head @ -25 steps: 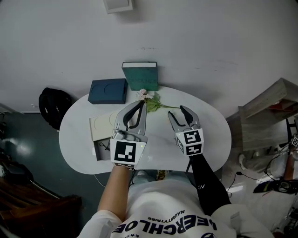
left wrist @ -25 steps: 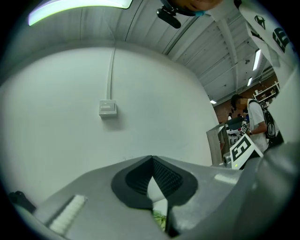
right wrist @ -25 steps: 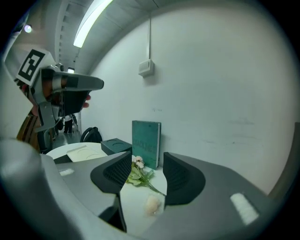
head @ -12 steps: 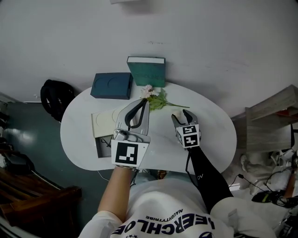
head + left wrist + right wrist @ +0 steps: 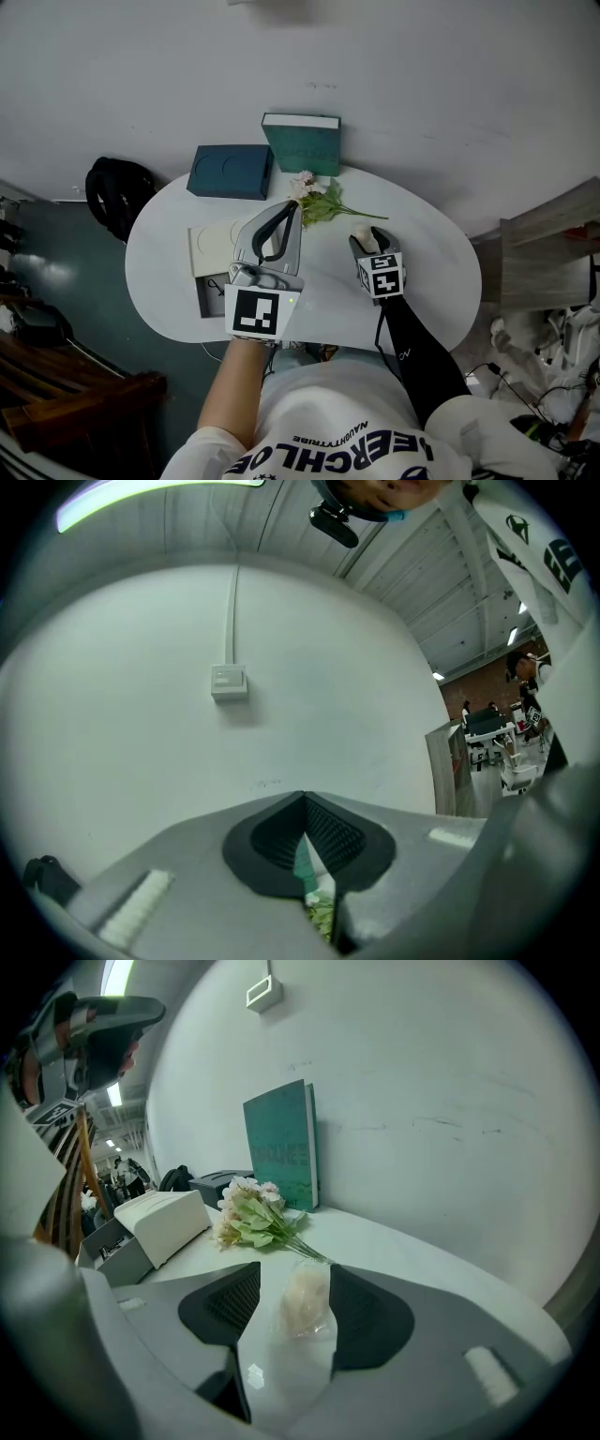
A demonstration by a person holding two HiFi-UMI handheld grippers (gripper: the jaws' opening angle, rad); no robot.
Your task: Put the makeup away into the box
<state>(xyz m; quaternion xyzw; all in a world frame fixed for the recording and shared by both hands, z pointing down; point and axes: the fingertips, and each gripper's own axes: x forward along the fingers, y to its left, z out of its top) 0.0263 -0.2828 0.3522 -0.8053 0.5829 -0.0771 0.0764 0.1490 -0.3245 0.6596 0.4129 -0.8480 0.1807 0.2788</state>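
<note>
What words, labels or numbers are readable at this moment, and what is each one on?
"ERCHLOE", its start cut off by the picture edge: on the person's white shirt.
"NAUGHTYTRIBE", small: just above it on the same shirt.
Faint cover print on the teal book: too blurred to read.
Small logo on the black sleeve: too small to read.

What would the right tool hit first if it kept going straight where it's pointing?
Probably the clear-wrapped pale puff, lying on the table between the open jaws of the right tool.
</note>
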